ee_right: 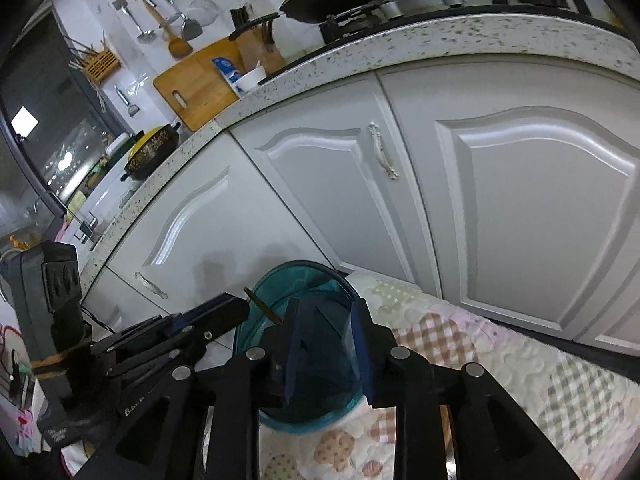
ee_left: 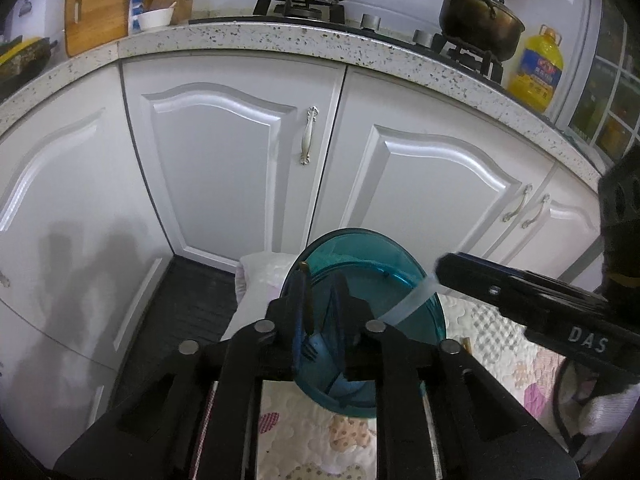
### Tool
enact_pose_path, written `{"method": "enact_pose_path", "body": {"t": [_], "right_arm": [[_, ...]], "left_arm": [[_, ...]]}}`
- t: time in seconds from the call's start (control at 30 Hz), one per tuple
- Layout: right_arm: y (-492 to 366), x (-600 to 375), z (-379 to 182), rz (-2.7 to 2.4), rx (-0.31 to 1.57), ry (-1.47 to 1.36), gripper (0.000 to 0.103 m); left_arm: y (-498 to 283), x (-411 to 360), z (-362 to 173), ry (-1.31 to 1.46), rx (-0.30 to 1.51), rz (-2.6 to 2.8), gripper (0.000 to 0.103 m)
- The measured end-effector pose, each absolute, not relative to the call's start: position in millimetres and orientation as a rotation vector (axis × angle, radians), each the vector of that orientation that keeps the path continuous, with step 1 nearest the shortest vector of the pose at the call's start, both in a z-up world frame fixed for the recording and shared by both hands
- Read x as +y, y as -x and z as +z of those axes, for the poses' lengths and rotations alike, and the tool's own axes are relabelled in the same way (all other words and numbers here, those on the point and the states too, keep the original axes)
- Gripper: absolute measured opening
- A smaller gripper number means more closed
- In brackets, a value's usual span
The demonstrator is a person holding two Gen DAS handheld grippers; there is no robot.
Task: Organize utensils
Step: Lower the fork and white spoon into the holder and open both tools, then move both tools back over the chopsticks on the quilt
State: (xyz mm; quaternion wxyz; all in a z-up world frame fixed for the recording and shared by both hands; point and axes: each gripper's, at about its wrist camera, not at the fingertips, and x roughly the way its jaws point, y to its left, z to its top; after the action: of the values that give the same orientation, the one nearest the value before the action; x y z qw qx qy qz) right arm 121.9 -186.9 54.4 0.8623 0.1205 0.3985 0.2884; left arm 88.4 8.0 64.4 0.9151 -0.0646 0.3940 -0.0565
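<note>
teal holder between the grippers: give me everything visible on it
The teal holder is a round, see-through container, plastic by its look, with a raised rim and inner dividers. It stands on the patterned quilt in front of the white cabinets. A thin brown stick leans inside near the left gripper. A clear, pale utensil runs from the right gripper into it across the rim. Both grippers hover over its mouth; contact with the rim cannot be told.
</note>
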Motion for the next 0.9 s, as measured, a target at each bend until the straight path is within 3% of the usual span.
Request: {"method": "enact_pose_path", "body": {"t": [0.1,0.23,0.9], "right_arm": [[-113,-195,55,0.593,0.838,-0.27,0.028],[-98,-199,54,0.578,0.838,-0.265,0.033],[-10,-229,65,0.447,0.787,-0.181,0.039]], "left_arm": [[-80,9,67,0.142,0.805,-0.118,0.023],[-68,8,72,0.149,0.797,-0.122,0.038],[6,-29,84,0.057,0.744,-0.149,0.039]]}}
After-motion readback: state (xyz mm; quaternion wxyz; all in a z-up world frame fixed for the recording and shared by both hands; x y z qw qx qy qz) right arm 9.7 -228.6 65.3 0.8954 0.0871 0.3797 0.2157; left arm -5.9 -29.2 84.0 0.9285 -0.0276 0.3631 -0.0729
